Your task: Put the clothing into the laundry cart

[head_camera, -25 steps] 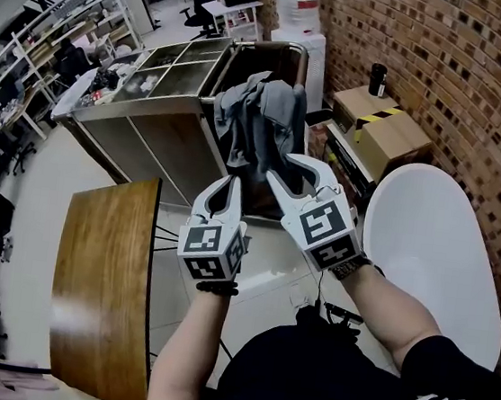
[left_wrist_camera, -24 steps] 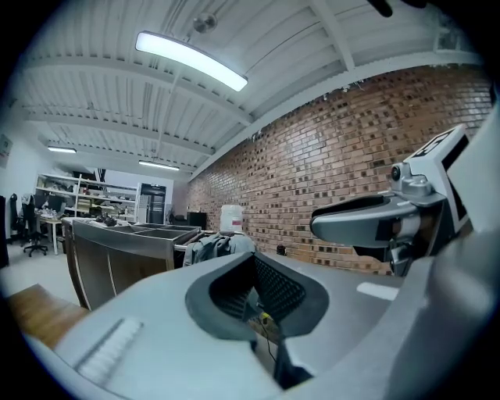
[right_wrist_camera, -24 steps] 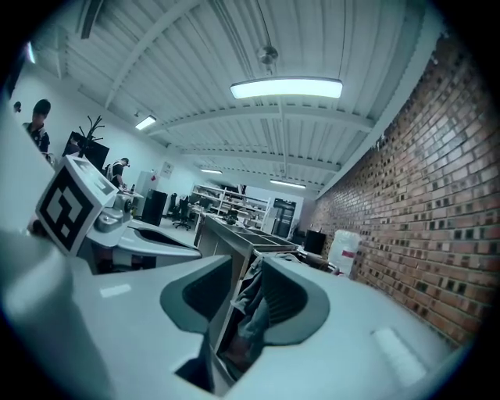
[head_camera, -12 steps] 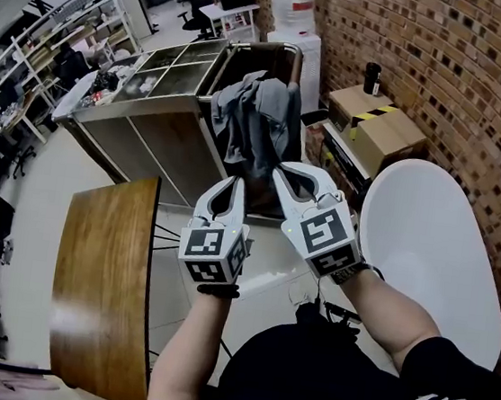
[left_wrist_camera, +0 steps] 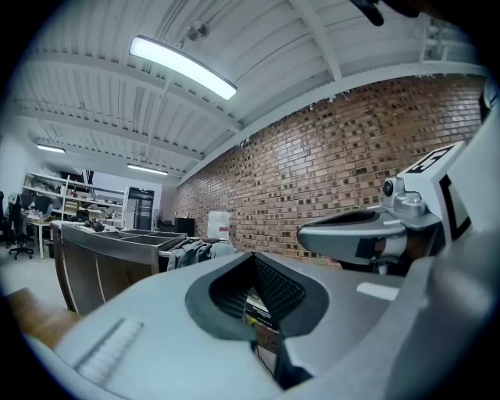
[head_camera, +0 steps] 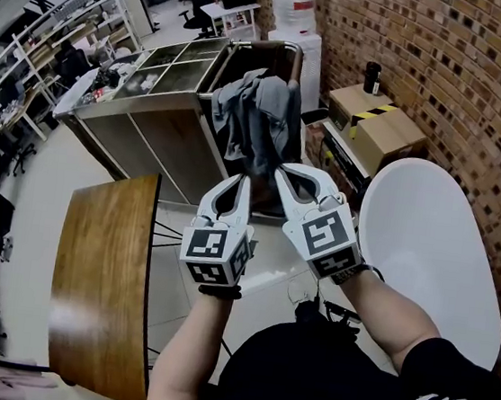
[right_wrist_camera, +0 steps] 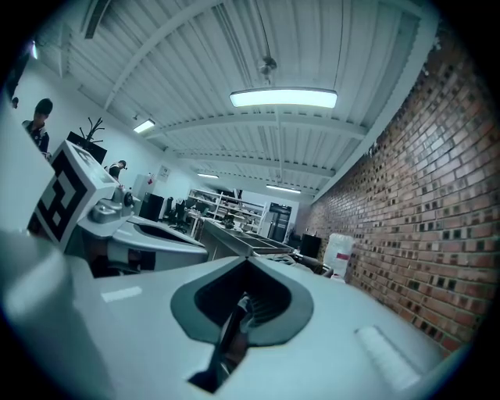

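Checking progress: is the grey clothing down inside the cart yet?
Not fully: the grey clothing is heaped over the cart's rim, sticking up above it.

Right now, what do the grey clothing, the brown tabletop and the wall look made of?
Grey clothing: soft matte fabric, since it drapes in folds. Brown tabletop: wood or wood-look veneer, glossy, with grain streaks. Wall: rough brick with pale mortar lines.

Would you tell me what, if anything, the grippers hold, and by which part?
Nothing: left gripper and right gripper are shut, empty; the clothing drapes over the cart.
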Motion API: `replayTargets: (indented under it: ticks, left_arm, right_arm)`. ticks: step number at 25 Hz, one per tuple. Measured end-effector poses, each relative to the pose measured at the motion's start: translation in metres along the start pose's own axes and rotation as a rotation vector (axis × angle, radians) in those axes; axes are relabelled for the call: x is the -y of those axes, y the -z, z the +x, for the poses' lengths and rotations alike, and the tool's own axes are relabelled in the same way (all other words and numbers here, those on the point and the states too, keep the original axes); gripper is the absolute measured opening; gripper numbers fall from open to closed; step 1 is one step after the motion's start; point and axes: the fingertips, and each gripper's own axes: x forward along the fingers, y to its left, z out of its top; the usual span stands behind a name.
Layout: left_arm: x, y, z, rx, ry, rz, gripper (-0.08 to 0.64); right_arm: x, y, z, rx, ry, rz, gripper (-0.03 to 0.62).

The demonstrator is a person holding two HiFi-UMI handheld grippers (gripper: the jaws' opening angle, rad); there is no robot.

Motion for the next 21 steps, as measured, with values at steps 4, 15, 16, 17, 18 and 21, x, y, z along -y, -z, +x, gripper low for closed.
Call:
replayTargets:
  ticks: [4,15,16,17,18,21]
  left_arm:
    - [0.005,0.000,0.000,-0.004,0.003,0.003,0.002]
    - [0.007,0.003,0.001,-0.013,0.011,0.013,0.003]
    - [0.008,0.004,0.002,-0.014,0.011,0.014,0.003]
    - [0.009,0.004,0.003,-0.013,0.011,0.012,0.002]
    - [0.010,0.003,0.003,-0.013,0.010,0.007,0.003]
    - [0.012,-0.004,0.004,-0.010,0.001,-0.005,0.003]
  right_arm:
    - [0.003,0.003,0.000,0.007,-0.002,-0.019,0.000]
    - [0.004,0.001,-0.002,0.007,0.000,-0.019,0.000]
    - [0.005,0.002,-0.002,0.006,-0.001,-0.018,0.000]
    - [0.006,0.003,-0.002,0.005,-0.001,-0.018,0.000]
    - [0.006,0.003,-0.002,0.005,-0.001,-0.019,0.000]
    - [0.008,0.004,-0.003,0.003,-0.001,-0.025,0.000]
